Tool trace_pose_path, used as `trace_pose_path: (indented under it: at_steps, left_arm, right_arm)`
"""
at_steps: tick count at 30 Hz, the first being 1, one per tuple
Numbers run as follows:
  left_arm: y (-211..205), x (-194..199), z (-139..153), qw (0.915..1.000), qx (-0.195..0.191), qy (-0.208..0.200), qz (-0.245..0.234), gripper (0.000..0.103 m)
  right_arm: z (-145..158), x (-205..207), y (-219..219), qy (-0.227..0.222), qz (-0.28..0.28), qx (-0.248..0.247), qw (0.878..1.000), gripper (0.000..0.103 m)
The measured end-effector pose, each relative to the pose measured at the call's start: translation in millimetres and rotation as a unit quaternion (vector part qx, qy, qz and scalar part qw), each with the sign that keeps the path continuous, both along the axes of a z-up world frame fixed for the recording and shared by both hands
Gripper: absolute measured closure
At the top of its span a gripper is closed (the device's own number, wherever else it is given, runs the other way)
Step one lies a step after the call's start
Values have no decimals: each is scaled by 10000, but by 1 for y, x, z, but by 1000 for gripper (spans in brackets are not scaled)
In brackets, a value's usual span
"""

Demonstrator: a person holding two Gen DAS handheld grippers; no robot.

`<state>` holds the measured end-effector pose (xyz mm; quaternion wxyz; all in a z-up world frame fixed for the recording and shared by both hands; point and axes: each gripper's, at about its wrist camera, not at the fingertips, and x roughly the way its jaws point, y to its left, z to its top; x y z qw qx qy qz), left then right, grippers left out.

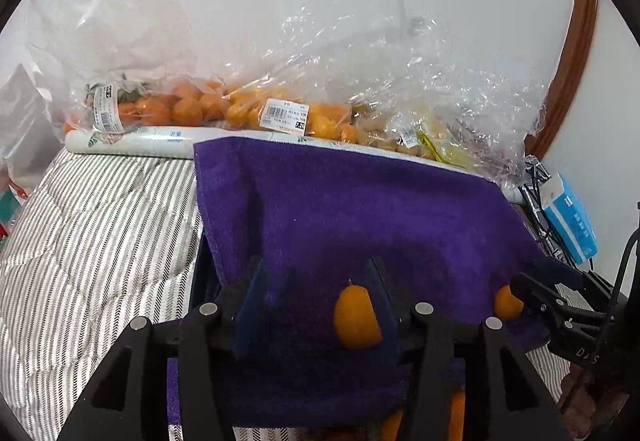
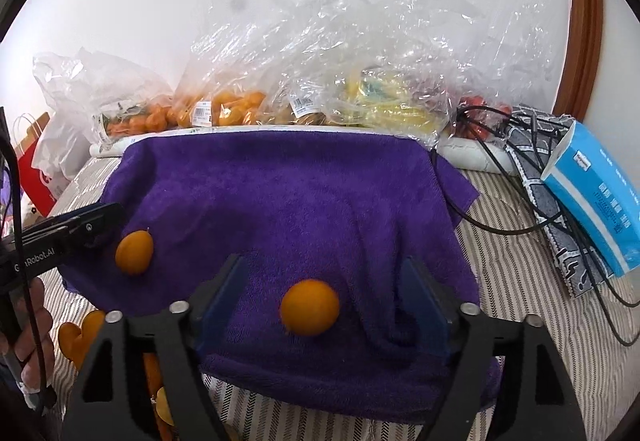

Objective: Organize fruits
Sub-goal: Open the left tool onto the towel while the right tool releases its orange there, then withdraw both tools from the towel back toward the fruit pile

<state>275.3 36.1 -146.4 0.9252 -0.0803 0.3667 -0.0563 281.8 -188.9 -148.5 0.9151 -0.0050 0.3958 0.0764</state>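
- The left claw [image 1: 320, 305] is spreading wide over a purple towel [image 1: 360, 209] that is lying on a striped bed cover [image 1: 100, 221].
- An oval kumquat [image 1: 356, 319] is sitting on the towel just inside the claw's right finger, which is hiding its right edge. Its long way is running up and down in the left view, with a tiny stem tip pointing up. Nothing is pinching it.
- The right claw [image 2: 324, 301] is also spreading wide. A rounder kumquat [image 2: 310, 307] is lying on the towel between its fingers, touching neither one.
- In the left view, this second kumquat is half hiding behind the right claw's tip.
- More orange fruit [image 2: 80, 337] is peeking out at the bottom edge, mostly hiding behind the claw frame.
- At the back, clear bags of fruit [image 1: 208, 109] are leaning by the wall. They are wearing white price stickers [image 1: 284, 115] with bar codes, but the print is too small to read.
- A blue box [image 2: 596, 197] is lying at the right; its writing is too blurry to read.
- The left tool is showing the letters "GenRobot.AI", partly covered by a cable.
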Motion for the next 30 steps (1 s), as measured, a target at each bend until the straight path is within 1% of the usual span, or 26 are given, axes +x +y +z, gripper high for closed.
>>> trace_pose_path:
  at_steps: [2,4,5,6,8,10,13,15,17,19,21,22,24,27,30]
  left_arm:
    - [-1,-2,3,10000,57,-48,-6,54]
    - [-2,-4,7,9999,128,-91,2,54]
    - [-2,-6,9,9998,136,-127,9,54]
    - [-3,-7,11,9998,130,-151,13,54]
    - [-4,-9,15,9998,121,-148,-50,54]
    - [-7,-11,19,9997,155,-98,-133,54]
    - [-10,-17,27,9996,164,-141,-190,54]
    - [-10,-23,31,9995,90,-135,-256,54]
    - [-6,-30,34,9994,-76,-99,-330,54]
    - [-2,-37,34,9994,-142,-64,-295,54]
    - [3,-44,34,9995,-126,-41,-274,54]
    - [5,-47,33,9995,-102,-46,-294,54]
    - [8,-55,32,9996,6,-61,-278,54]
    - [16,-70,27,9995,122,-81,-272,54]
    - [24,-80,21,9996,174,5,-227,54]
  right_arm:
    - [3,-1,1,-18,-82,-57,9999,20]
    - [6,-1,-1,-39,-135,-17,9999,14]
    - [8,-1,-1,-34,-181,-30,9998,10]
    - [10,-2,0,-29,-265,-75,9996,10]
    - [17,-4,2,-57,-373,-128,9992,10]
    - [25,-10,4,-146,-343,-101,9993,10]
    - [37,-24,7,-282,-330,-41,9990,10]
    - [43,-33,11,-327,-378,-146,9986,10]
    - [48,-45,15,-443,-371,-225,9981,10]
    - [52,-56,18,-523,-396,-222,9976,10]
    - [52,-65,20,-455,-396,-131,9981,10]
    - [50,-69,22,-356,-314,-14,9989,10]
    - [48,-76,26,-296,-202,131,9993,10]
    - [44,-85,33,-283,-321,-10,9991,10]
    - [40,-94,36,-233,-270,93,9993,10]
